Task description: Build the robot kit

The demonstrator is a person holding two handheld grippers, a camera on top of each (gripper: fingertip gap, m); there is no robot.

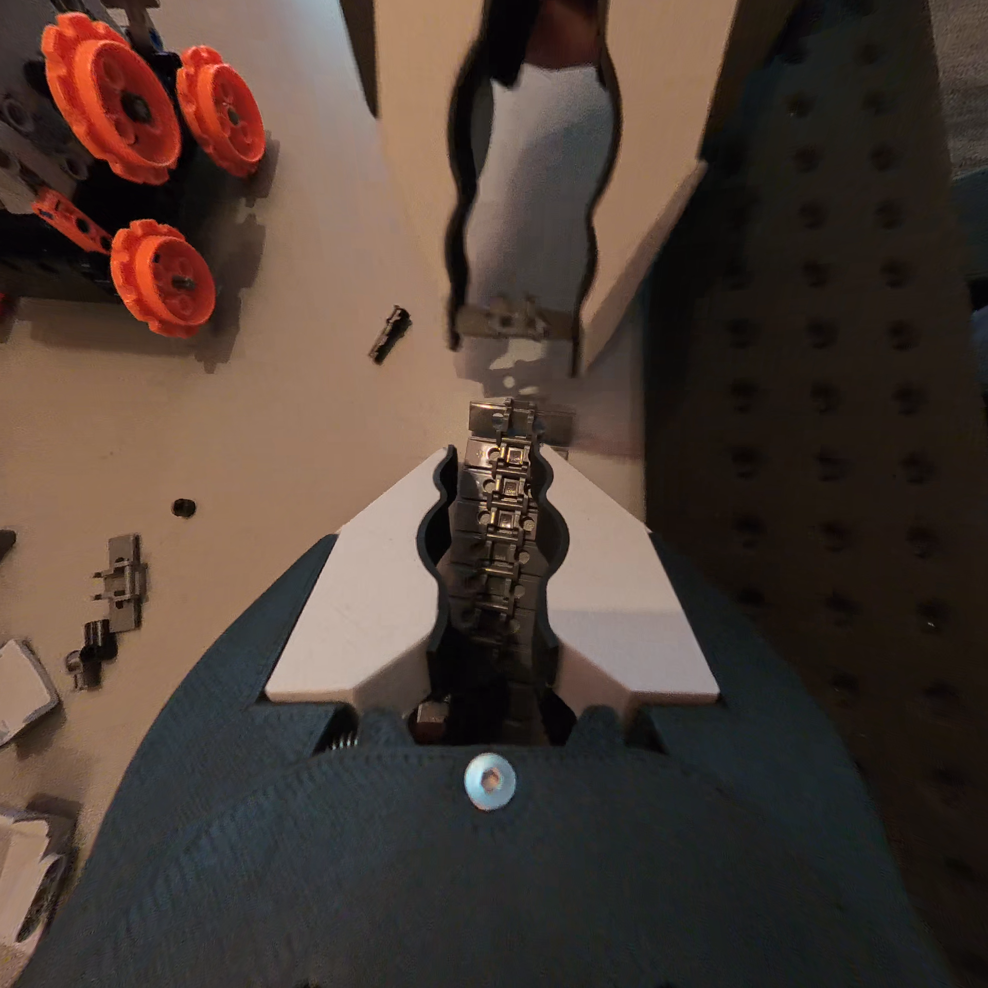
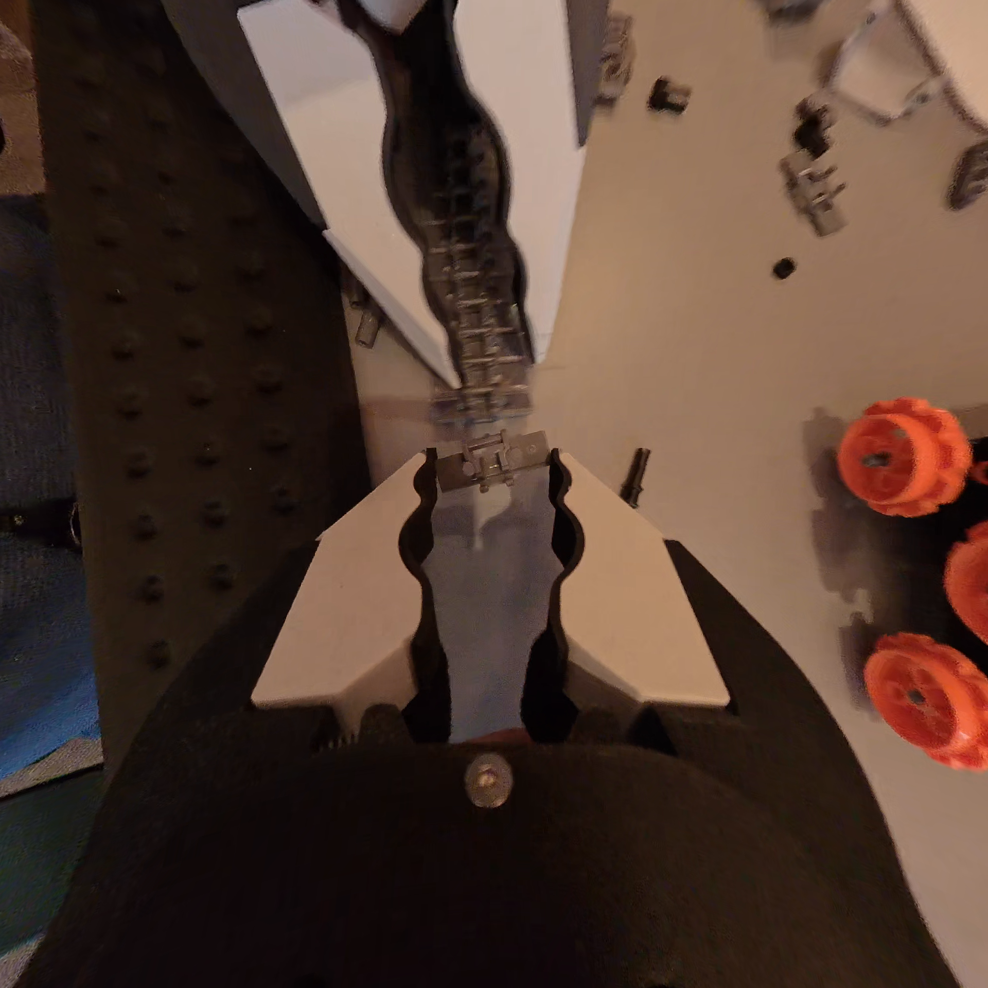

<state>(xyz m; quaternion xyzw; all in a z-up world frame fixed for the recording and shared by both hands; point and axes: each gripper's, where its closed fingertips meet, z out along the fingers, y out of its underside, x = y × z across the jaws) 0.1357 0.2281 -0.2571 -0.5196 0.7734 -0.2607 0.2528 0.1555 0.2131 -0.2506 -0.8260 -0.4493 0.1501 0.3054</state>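
My left gripper (image 1: 497,454) is shut on a chain of dark grey track links (image 1: 500,513) that runs along its fingers, and its end link sticks out past the tips. My right gripper (image 2: 492,460) is shut on a single grey track link (image 2: 492,466), held crosswise at its tips. The two grippers face each other tip to tip above the pale table (image 1: 240,427). The single link (image 1: 505,321) and the chain's end (image 2: 481,406) are close, with a small gap between them. The right gripper (image 1: 513,331) and the left gripper (image 2: 494,374) each show blurred in the other's view.
A black and grey model with three orange sprocket wheels (image 1: 112,96) (image 2: 903,454) stands to one side. A dark studded plate (image 1: 802,374) (image 2: 187,321) lies on the other. Loose parts lie about: a black pin (image 1: 390,331) (image 2: 636,476), a grey link (image 1: 125,583) (image 2: 812,192). Between my right fingertips and the dark studded plate (image 1: 802,374) there is roughly 7 centimetres. My right wrist view (image 2: 224,471) looks at it from another angle.
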